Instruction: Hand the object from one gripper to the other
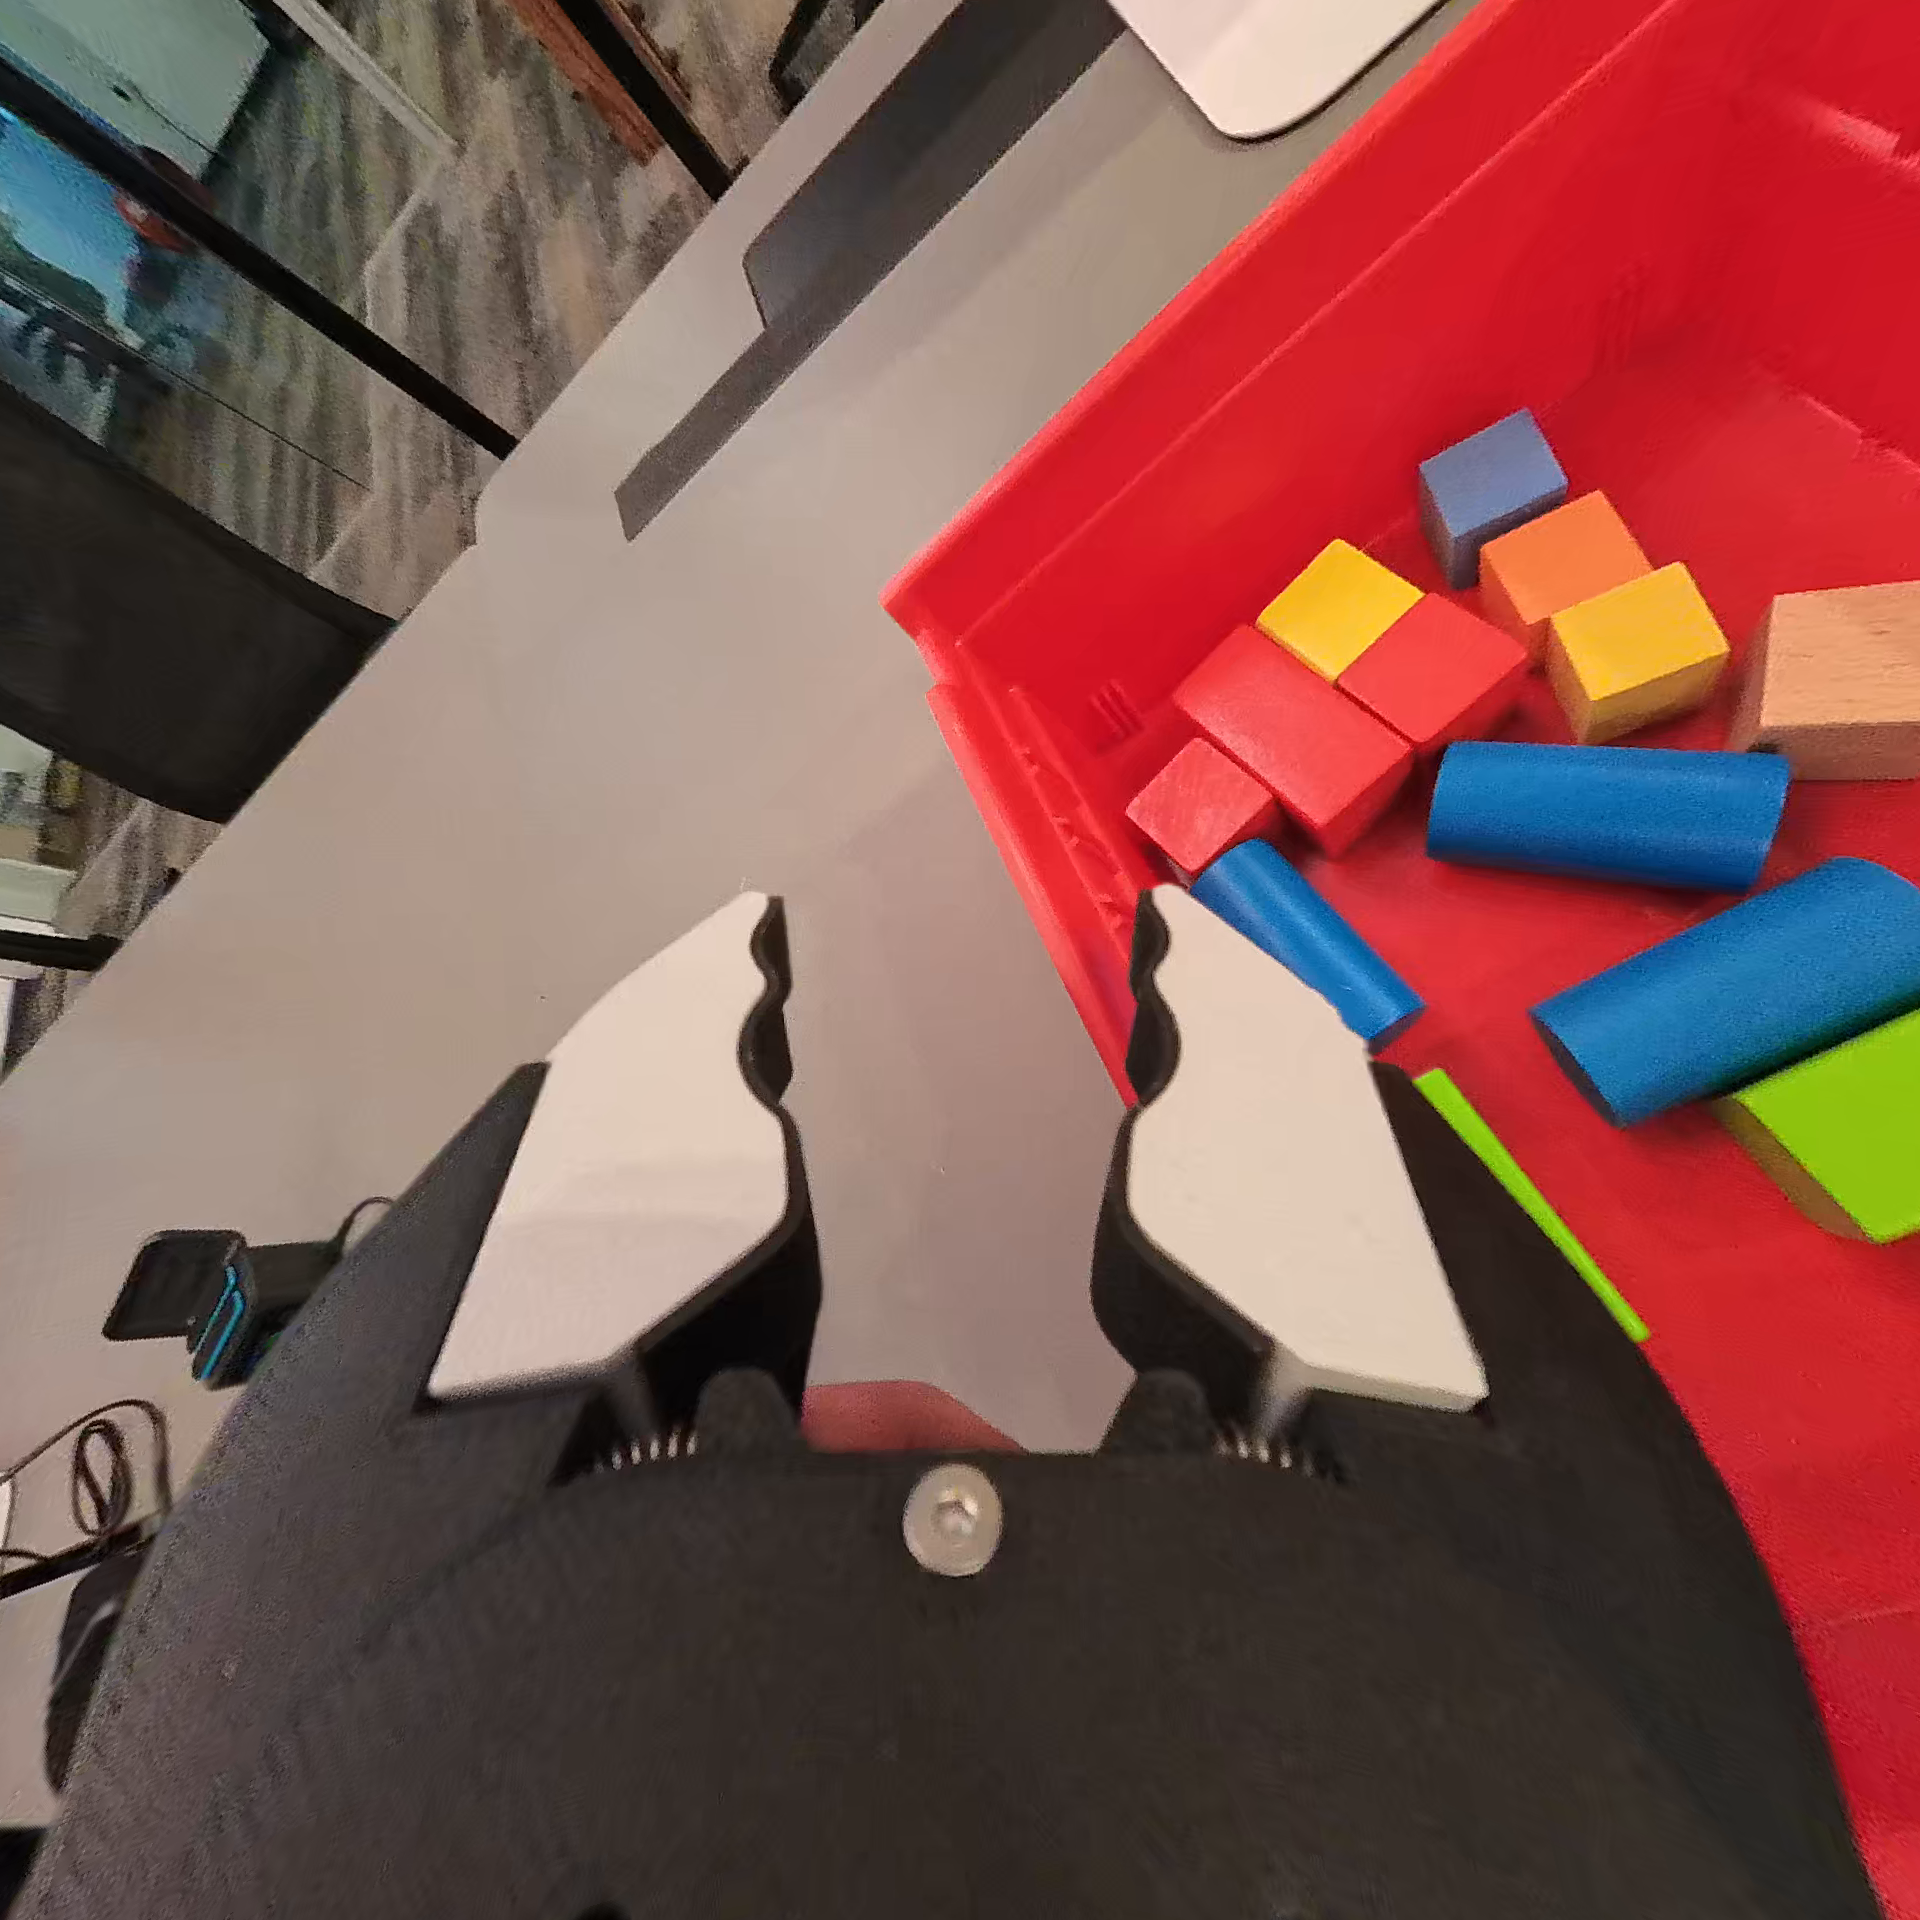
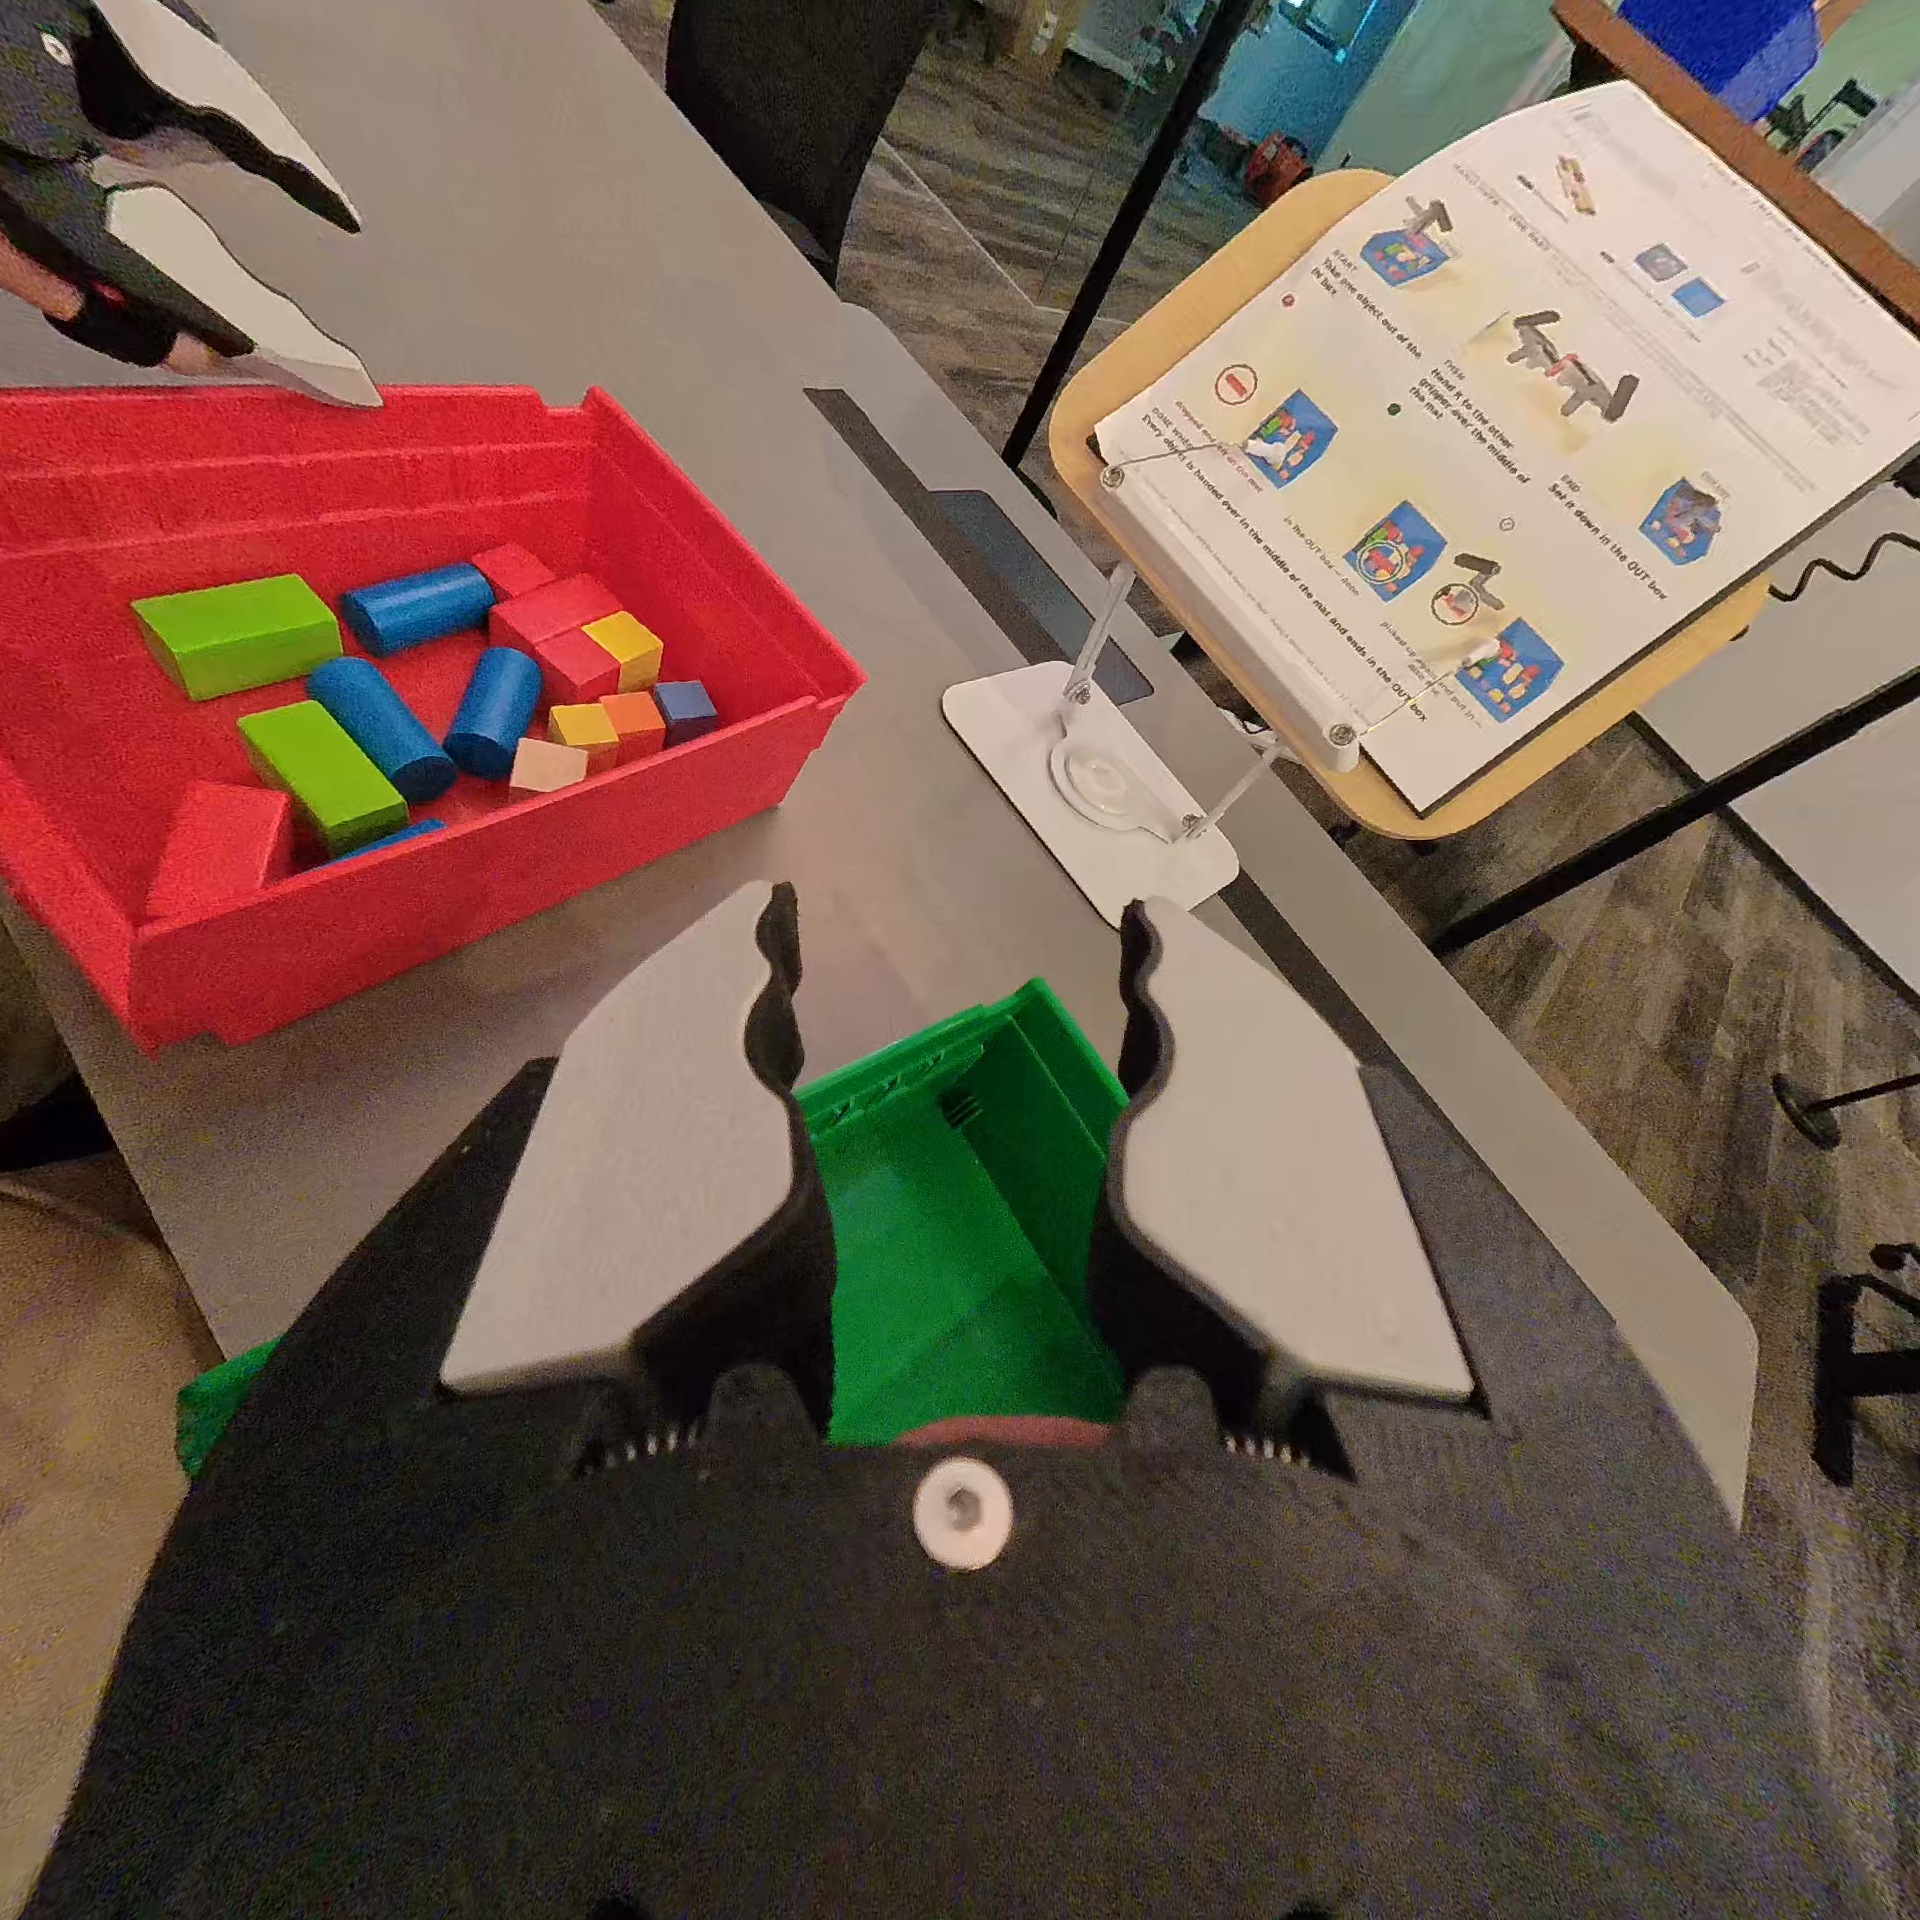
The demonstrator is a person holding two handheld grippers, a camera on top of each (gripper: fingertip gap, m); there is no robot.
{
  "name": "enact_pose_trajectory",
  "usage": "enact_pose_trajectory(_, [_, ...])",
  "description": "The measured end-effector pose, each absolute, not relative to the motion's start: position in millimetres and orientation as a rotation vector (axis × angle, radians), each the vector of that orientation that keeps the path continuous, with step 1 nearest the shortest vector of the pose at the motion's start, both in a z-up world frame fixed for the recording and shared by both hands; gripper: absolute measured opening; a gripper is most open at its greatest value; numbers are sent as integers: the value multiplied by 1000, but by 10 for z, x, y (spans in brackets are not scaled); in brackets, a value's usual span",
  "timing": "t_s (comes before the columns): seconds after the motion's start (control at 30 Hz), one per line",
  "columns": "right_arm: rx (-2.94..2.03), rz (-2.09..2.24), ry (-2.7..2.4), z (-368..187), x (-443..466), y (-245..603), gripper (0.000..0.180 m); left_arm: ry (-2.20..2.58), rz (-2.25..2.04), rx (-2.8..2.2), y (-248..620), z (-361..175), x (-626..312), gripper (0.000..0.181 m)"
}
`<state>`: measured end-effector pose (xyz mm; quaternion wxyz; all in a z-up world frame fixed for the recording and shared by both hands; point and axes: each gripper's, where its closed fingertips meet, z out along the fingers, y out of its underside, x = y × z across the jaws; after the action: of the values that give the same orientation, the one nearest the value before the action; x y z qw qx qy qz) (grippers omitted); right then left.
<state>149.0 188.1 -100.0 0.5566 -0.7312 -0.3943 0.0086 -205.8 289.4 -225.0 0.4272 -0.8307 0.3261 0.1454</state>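
Note:
A red bin [image 2: 665,831] on the grey table holds several coloured wooden blocks: blue cylinders [image 2: 416,608], green blocks [image 2: 239,634], red, yellow, orange and plain ones. In the left wrist view the bin [image 1: 1195,416] lies to the right. My left gripper [image 1: 961,914] is open and empty, over the table beside the bin's near corner; it also shows in the right wrist view [image 2: 312,301] above the bin's far edge. My right gripper [image 2: 956,914] is open and empty above a green bin [image 2: 935,1247], which looks empty where visible.
A white stand [image 2: 1091,810] holds an instruction sheet on a wooden board [image 2: 1455,447] at the table's right edge. A dark slot [image 1: 831,312] runs along the table. A small black camera and cables [image 1: 187,1309] lie at the left. A chair back [image 2: 790,94] stands beyond the table. The tips of one gripper are about 40 centimetres away from the tips of the other.

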Motion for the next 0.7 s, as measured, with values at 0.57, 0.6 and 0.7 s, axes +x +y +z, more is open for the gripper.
enact_pose_trajectory(0.57, [-1757, 0, -944, -1086, 1582, 1850, 55, 856, 346, -2102, 2906, -2350, -1911, 63])
enact_pose_trajectory(0.6, [-1766, 0, -941, -1099, 1600, 1850, 55, 861, 344, -2120, 2906, -2391, -1922, 63])
enact_pose_trajectory(0.7, [-1814, -8, -924, -1176, 1686, 1866, 55, 860, 237, -2215, 2873, -2576, -1911, 61])
